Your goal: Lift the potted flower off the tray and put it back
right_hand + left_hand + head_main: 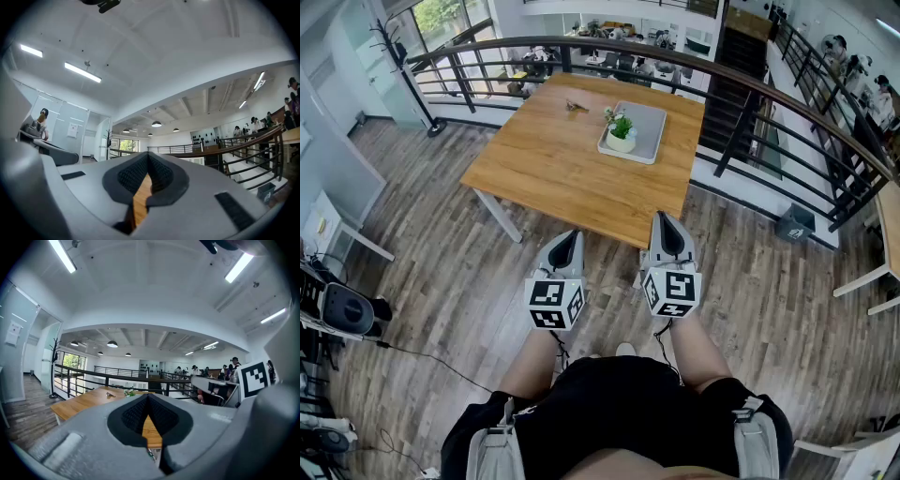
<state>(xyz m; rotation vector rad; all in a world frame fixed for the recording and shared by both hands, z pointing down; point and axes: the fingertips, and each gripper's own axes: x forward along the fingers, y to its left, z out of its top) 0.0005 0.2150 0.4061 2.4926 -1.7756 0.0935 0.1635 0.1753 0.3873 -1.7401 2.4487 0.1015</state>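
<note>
Both tongs are clenched with nothing in them. The left tongs (573,236) and the right tongs (665,222) are held side by side, near the person's legs. In the left gripper view the tips of the left tongs (148,397) meet, and in the right gripper view the right tongs (149,157) are squeezed together the same way.

The potted flower (621,131) is far ahead of the tongs, about in the middle between them. It sits on the grey tray (651,124), at the tray's near left corner. The tray lies on the wooden worktop (551,164). The worktop's near edge is just in front of the tong tips, but the pot is well apart from them.

Here is what I think could go wrong:
- The tongs are clenched. If they stay that way when they reach the pot, they would push it and not grab it.
- The pot is small, round and white. A squeeze too high up could crush the leaves, and a bump on its side could tip it over.
- The pot is near the tray's rim. If it is set back partly on the rim, it could end up tilted or fall off.
- The tray looks light, so a bump might make it slide.
- A small dark thing (576,106) lies on the worktop, left of the tray and farther off, and a wide swing could knock it.

There are no words or brand names I can read. The cubes on the tongs only have black and white squares. A paper (72,130) hangs on a glass wall, but it is too small to read.
</note>
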